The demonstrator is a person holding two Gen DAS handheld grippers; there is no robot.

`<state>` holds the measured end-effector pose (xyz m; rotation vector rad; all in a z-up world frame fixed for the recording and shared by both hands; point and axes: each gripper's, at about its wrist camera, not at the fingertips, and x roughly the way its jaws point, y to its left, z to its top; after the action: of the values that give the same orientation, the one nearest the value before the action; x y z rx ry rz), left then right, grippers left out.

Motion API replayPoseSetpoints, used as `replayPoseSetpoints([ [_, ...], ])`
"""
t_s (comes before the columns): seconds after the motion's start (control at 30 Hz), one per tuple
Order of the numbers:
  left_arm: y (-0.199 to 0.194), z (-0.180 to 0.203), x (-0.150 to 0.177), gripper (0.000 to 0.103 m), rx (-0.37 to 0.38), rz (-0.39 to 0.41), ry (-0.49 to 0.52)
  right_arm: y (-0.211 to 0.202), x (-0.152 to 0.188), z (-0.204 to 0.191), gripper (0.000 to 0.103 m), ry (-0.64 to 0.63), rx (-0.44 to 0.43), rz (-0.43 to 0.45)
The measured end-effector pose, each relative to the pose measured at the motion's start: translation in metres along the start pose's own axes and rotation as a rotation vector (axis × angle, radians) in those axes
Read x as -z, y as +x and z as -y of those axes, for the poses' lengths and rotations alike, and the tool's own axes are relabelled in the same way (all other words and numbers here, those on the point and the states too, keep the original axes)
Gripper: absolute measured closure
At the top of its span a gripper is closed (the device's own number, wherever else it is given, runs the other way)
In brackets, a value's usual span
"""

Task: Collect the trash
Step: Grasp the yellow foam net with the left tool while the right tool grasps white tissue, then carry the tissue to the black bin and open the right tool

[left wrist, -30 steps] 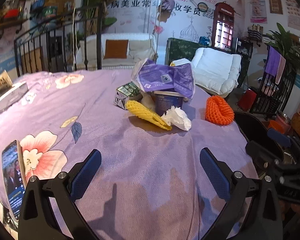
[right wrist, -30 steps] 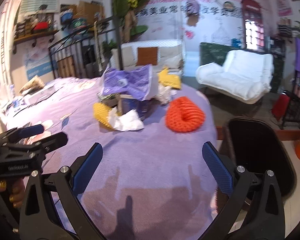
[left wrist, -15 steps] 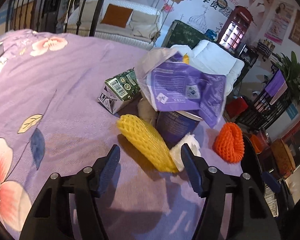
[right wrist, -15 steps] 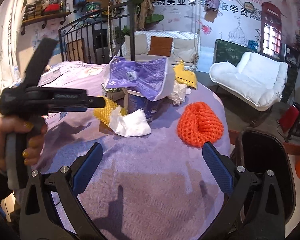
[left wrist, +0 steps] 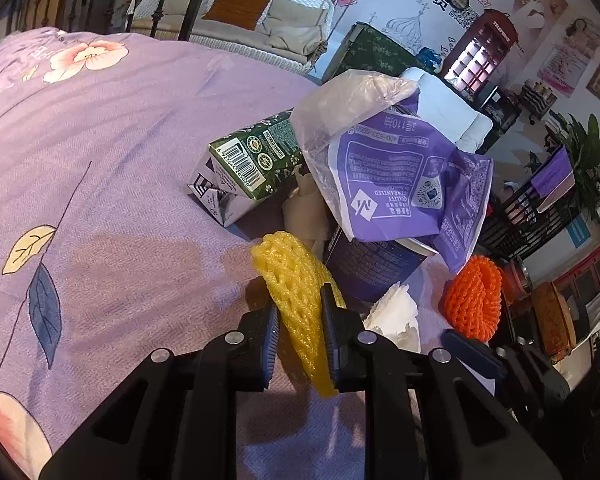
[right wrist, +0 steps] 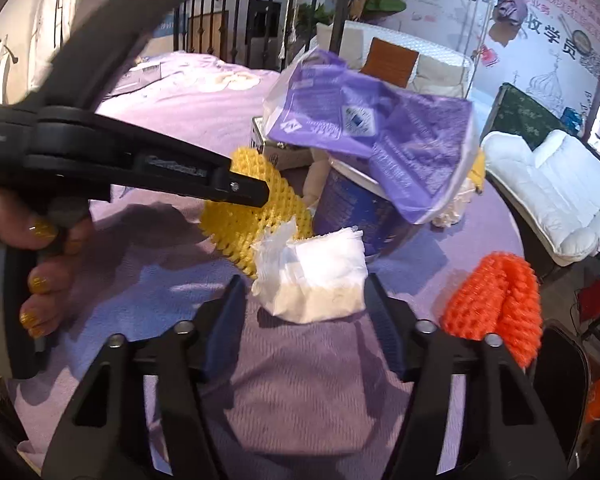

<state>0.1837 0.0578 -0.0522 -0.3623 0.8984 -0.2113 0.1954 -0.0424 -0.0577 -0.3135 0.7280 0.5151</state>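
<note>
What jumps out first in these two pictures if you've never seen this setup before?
The bright yellow foam net stands out first, pinched in the left gripper on the purple floral bedspread. Just past it, a crumpled white tissue lies between the fingers of the open right gripper. Behind them a purple plastic bag drapes over a dark tub, with an orange foam net to the right.

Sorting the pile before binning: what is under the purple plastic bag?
The purple plastic bag drapes over a dark blue tub, covering its top. A green carton lies beside it. The tub's contents are hidden.
</note>
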Motion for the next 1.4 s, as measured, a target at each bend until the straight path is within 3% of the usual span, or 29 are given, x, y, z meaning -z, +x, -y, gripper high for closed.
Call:
replayPoseSetpoints([
  [0.07,-0.003,-0.001,0.002,0.084,-0.006,0.008,0.006,0.008,-0.003,0.002,0.073,0.009,-0.02,-0.021],
  [0.17,-0.007,-0.005,0.002,0.085,-0.005,0.022,-0.003,0.007,-0.003,0.002,0.088,0.033,-0.044,-0.021],
  [0.27,-0.017,-0.008,0.005,0.085,-0.02,0.053,-0.002,-0.002,0.0,0.002,0.094,0.05,-0.054,0.001],
  [0.53,-0.055,-0.008,0.016,0.086,-0.037,0.151,0.001,-0.031,0.007,0.002,0.097,0.12,-0.085,0.082],
  [0.83,-0.08,0.01,0.035,0.086,0.0,0.21,0.023,-0.078,0.02,0.006,0.097,0.19,-0.066,0.178],
  [1.17,-0.075,0.067,0.045,0.086,0.143,0.212,0.146,-0.131,0.057,0.05,0.097,0.325,0.079,0.236],
  [1.4,-0.053,0.104,0.051,0.086,0.205,0.166,0.246,-0.146,0.09,0.096,0.097,0.426,0.198,0.216],
])
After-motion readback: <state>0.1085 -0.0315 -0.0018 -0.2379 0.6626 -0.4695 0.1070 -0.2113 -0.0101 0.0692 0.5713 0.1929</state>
